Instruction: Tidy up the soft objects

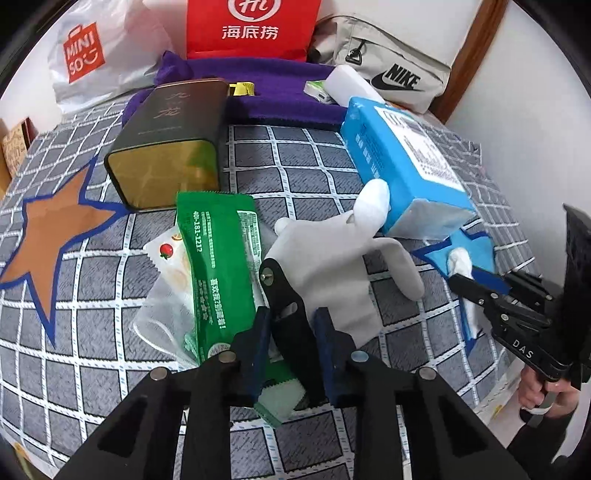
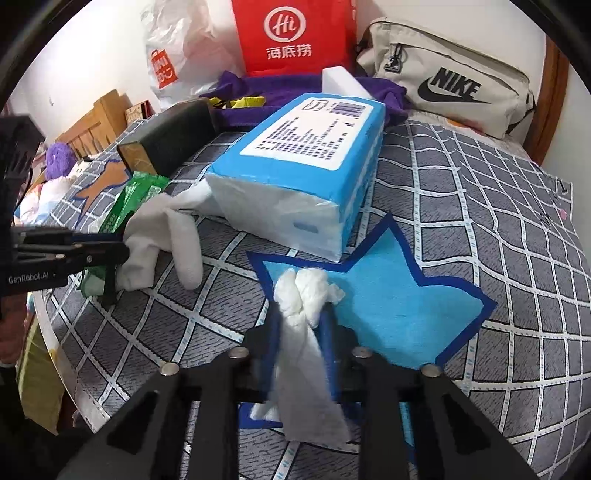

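My left gripper (image 1: 291,319) is shut on a black folding tool (image 1: 284,299) that lies over a grey-white glove (image 1: 332,258); the same gripper also shows in the right wrist view (image 2: 110,254) at the glove (image 2: 162,240). My right gripper (image 2: 301,317) is shut on a crumpled white tissue (image 2: 303,295) above the blue star patch (image 2: 388,306); in the left wrist view the right gripper (image 1: 465,275) holds the tissue (image 1: 458,260). A blue tissue pack (image 1: 402,162) (image 2: 303,177) lies beside the glove.
A green snack packet (image 1: 218,266) and a clear wrapper (image 1: 166,280) lie left of the glove. A dark tin box (image 1: 173,140), a purple towel (image 1: 280,85), a red bag (image 1: 251,26), a Miniso bag (image 1: 88,55) and a Nike pouch (image 2: 454,88) stand farther back on the checked bedsheet (image 1: 314,162).
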### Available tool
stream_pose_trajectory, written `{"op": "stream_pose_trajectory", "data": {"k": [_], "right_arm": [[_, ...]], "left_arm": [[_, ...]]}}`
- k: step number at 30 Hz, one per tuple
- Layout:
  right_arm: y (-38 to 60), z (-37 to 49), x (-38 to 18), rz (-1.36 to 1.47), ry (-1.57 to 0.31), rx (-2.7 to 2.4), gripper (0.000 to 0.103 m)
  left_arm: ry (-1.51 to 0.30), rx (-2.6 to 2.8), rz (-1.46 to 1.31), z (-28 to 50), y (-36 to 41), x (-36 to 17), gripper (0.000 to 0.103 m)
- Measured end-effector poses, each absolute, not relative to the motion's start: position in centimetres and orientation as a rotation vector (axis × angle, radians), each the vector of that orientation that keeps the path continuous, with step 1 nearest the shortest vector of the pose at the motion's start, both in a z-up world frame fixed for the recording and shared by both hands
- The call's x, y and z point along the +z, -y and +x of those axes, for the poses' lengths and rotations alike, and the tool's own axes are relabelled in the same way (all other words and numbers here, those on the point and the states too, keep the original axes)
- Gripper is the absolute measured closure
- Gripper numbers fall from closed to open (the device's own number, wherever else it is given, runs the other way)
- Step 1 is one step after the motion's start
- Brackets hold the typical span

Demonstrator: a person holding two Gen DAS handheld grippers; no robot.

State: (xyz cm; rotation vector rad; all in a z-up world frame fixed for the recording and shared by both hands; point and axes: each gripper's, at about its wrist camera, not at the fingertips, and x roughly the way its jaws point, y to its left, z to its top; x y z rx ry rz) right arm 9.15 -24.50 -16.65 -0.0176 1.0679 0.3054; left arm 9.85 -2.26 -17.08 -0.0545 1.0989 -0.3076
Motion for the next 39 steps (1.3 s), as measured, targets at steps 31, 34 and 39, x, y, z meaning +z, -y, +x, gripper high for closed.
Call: {"op": "stream_pose_trajectory", "data": {"k": [31,34,39], "right_arm": [[24.0,12.9,-6.8,0.063,-0.924,0.341,0.084],[24.0,14.7,-6.3,0.071,-0.928,0.337,0.084],[24.2,17.5,-5.3,0.078,-0.915,0.331,0.084]], "left_arm": [[-0.951,-0.281,-0.131,12.9,-1.6,-9.7,0.082],[-0.947,-0.263,-0.137,14.5,-1.9,-8.9,0.082],[-0.918,-0.246,-0.117,16.3,-2.2,-7.7,0.082]]}}
